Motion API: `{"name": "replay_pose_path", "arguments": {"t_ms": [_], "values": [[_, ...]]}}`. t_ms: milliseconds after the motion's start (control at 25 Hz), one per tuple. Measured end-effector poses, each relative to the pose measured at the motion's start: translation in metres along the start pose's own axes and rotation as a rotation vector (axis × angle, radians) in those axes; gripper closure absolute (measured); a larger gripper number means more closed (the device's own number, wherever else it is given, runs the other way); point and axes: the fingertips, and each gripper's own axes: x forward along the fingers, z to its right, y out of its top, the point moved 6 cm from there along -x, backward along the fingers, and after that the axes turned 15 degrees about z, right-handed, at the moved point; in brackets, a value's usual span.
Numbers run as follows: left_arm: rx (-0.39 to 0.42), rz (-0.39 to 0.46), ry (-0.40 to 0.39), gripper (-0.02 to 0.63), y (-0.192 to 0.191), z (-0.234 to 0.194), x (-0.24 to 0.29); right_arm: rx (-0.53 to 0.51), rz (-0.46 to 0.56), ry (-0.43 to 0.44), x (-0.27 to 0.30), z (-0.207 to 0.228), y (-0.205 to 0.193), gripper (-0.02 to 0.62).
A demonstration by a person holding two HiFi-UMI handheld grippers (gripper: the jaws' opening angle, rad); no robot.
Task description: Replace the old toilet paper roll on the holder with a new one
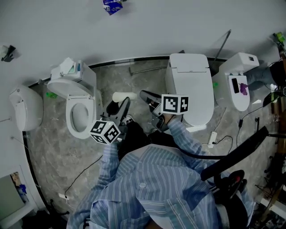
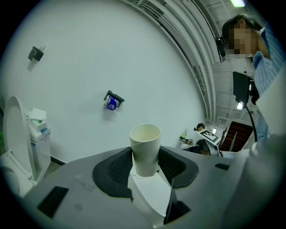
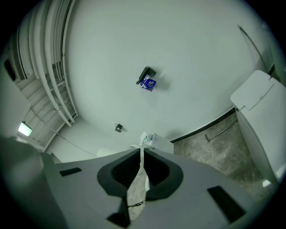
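Observation:
In the head view my left gripper (image 1: 119, 104) is shut on a pale, hollow paper-roll tube (image 1: 124, 95). The left gripper view has the tube (image 2: 145, 145) standing upright between the two dark pads of the left gripper (image 2: 145, 157), open end up. My right gripper (image 1: 145, 95) is beside it, shut with nothing held. In its own view the right gripper (image 3: 142, 154) shows only a thin slit between the jaws. The wall holder (image 1: 111, 5) is far ahead on the white wall, carrying a small blue-and-white item (image 2: 111, 104). It also shows in the right gripper view as the holder (image 3: 146, 79).
An open toilet (image 1: 80, 114) stands at the left and a closed one (image 1: 190, 85) at the right, with a further white fixture (image 1: 239, 82) beyond. A metal bar (image 1: 147, 69) lies on the marbled floor by the wall. Cables (image 1: 223, 138) trail at the right.

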Motion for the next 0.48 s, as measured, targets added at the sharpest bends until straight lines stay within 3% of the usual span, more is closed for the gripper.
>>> {"name": "replay_pose_path", "arguments": {"t_ms": [480], "values": [[0.013, 0.003, 0.069, 0.423, -0.049, 0.071, -0.066, -0.023, -0.054, 0.062, -0.081, -0.001, -0.044, 0.574]]}}
